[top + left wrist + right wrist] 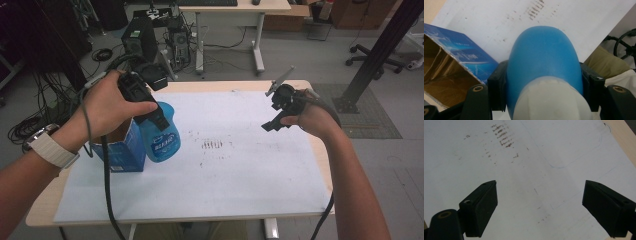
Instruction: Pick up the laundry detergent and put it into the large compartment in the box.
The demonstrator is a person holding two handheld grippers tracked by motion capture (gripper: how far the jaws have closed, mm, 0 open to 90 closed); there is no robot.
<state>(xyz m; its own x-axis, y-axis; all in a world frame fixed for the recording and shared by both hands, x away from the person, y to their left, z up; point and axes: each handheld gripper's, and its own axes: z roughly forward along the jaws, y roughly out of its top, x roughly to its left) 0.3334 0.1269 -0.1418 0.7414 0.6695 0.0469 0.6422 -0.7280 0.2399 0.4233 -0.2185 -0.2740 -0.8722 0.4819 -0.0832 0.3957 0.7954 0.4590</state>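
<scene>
A blue plastic bottle (pixel 161 136) with a whitish top hangs beside an open blue cardboard box (pixel 122 150) at the table's left. My left gripper (pixel 159 120) is shut on the bottle near its top; in the left gripper view both black pads (pixel 497 86) press on the blue bottle (pixel 544 62), and the box (pixel 454 65) lies to its left with its brown inside showing. My right gripper (pixel 274 125) is held above the right part of the white sheet, open, with nothing between its pads (pixel 480 207).
A white sheet (pixel 220 170) with brown smudges (pixel 212 145) covers most of the wooden table (pixel 45 210). Cables trail from both grippers. Behind the table are a desk (pixel 235 20), computer cases and floor cables; a black post (pixel 380 50) stands at the right.
</scene>
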